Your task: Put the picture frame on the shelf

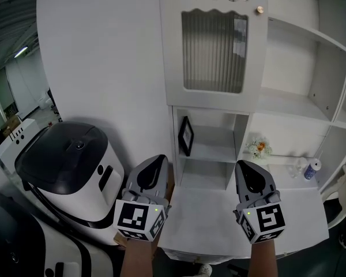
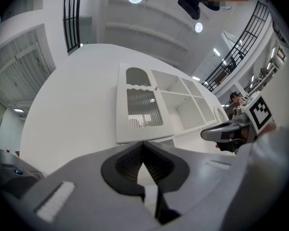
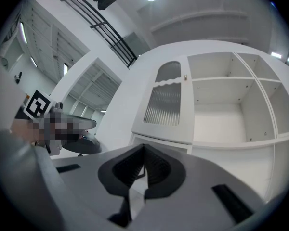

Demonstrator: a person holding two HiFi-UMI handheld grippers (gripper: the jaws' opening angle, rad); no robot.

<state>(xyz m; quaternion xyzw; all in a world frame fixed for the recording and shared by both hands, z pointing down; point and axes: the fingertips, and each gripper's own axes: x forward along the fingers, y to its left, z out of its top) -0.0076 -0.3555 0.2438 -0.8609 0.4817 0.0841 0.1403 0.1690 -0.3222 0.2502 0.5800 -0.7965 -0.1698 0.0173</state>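
A black picture frame (image 1: pixel 185 135) stands on edge in the small upper cubby of the white shelf unit (image 1: pixel 288 103), leaning against the cubby's left wall. My left gripper (image 1: pixel 159 160) hangs below and left of that cubby with its jaws shut and nothing between them. My right gripper (image 1: pixel 243 165) is level with it, in front of the low counter, also shut and empty. In the left gripper view the closed left gripper (image 2: pixel 143 144) points up at the ribbed-glass cabinet door (image 2: pixel 143 108). In the right gripper view the closed right gripper (image 3: pixel 144 148) faces the open shelves (image 3: pixel 231 105).
A black-and-white appliance (image 1: pixel 69 157) stands to the left of the shelf unit. On the low counter (image 1: pixel 277 212) sit a small bunch of flowers (image 1: pixel 258 149) and a blue-capped bottle (image 1: pixel 312 169). The cabinet door (image 1: pixel 213 45) above the cubby is closed.
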